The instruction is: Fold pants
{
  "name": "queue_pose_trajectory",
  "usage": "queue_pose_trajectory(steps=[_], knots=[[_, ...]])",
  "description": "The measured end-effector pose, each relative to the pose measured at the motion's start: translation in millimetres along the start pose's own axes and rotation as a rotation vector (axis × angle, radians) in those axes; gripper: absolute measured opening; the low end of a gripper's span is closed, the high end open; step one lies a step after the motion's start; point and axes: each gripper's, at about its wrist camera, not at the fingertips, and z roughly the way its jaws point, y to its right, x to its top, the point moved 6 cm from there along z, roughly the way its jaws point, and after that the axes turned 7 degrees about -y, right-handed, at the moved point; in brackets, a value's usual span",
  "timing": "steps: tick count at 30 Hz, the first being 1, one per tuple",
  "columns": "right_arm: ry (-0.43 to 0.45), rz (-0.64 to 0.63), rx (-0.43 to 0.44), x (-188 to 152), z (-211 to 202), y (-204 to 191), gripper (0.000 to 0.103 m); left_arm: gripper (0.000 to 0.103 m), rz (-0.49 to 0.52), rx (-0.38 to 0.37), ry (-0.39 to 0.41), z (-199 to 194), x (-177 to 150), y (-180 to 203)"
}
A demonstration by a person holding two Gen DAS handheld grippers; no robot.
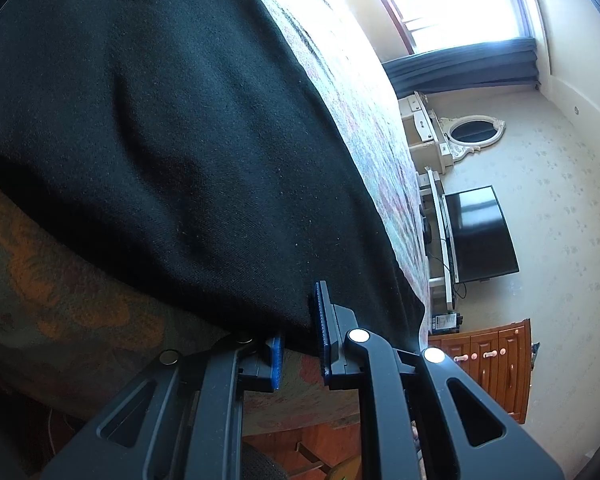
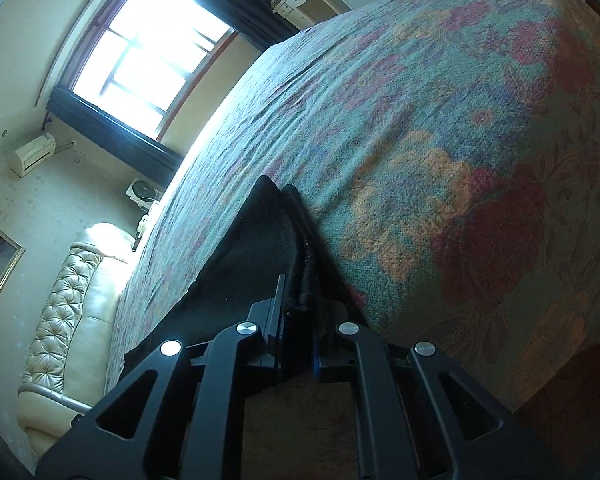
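Observation:
The black pants [image 1: 160,140] lie on a bed with a floral bedspread [image 1: 364,112]. In the left wrist view they fill most of the frame, and my left gripper [image 1: 300,340] has its blue-padded jaws around the near edge of the fabric, which runs between them. In the right wrist view my right gripper [image 2: 298,312] is shut on a bunched corner of the pants [image 2: 268,240], which rises in a dark peak over the bedspread [image 2: 440,128].
A TV [image 1: 480,236], white dresser with oval mirror [image 1: 476,132] and wooden cabinet [image 1: 496,364] stand by the wall past the bed's edge. A tufted cream headboard [image 2: 72,288], window [image 2: 148,52] and wall air conditioner [image 2: 32,154] are on the other side.

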Motion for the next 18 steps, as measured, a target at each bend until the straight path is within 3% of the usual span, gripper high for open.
queue_pose_trajectory(steps=[3, 4, 5, 6, 8, 12, 13, 14, 15, 17, 18], knots=[[-0.025, 0.018, 0.011, 5.4, -4.0, 2.7, 0.015, 0.014, 0.026, 0.016, -0.024, -0.1, -0.8, -0.8], [-0.011, 0.033, 0.000, 8.8, -11.3, 5.4, 0.025, 0.014, 0.021, 0.015, -0.032, -0.3, -0.8, -1.7], [0.014, 0.042, -0.038, 14.0, -20.4, 8.1, 0.040, 0.014, 0.011, 0.011, -0.038, -1.1, -0.8, -2.4], [0.042, 0.043, -0.069, 20.2, -30.1, 11.5, 0.073, 0.014, 0.001, 0.007, -0.046, -1.7, -1.1, -2.9], [0.039, 0.009, -0.046, 32.7, -38.7, 11.5, 0.077, 0.014, -0.004, 0.004, -0.056, -3.5, -3.5, -2.8], [-0.074, -0.052, 0.040, 51.4, -25.1, 4.0, 0.077, 0.017, 0.073, 0.014, -0.073, -11.6, -13.5, 15.1], [-0.112, -0.061, 0.065, 54.9, -18.3, 0.9, 0.077, 0.021, 0.119, 0.013, -0.071, -14.9, -16.2, 24.5], [-0.148, -0.062, 0.090, 57.8, -10.5, -0.2, 0.077, 0.032, 0.176, 0.009, -0.066, -18.7, -18.5, 35.3], [-0.167, -0.057, 0.102, 60.9, -5.0, -1.2, 0.077, 0.053, 0.243, 0.011, -0.058, -23.1, -19.7, 46.4], [-0.229, -0.025, 0.156, 63.6, 8.1, -0.3, 0.077, 0.082, 0.387, 0.062, -0.017, -33.8, -18.3, 66.6], [-0.259, -0.002, 0.166, 64.1, 14.4, 2.7, 0.078, 0.083, 0.457, 0.099, 0.015, -39.8, -15.7, 74.3]])
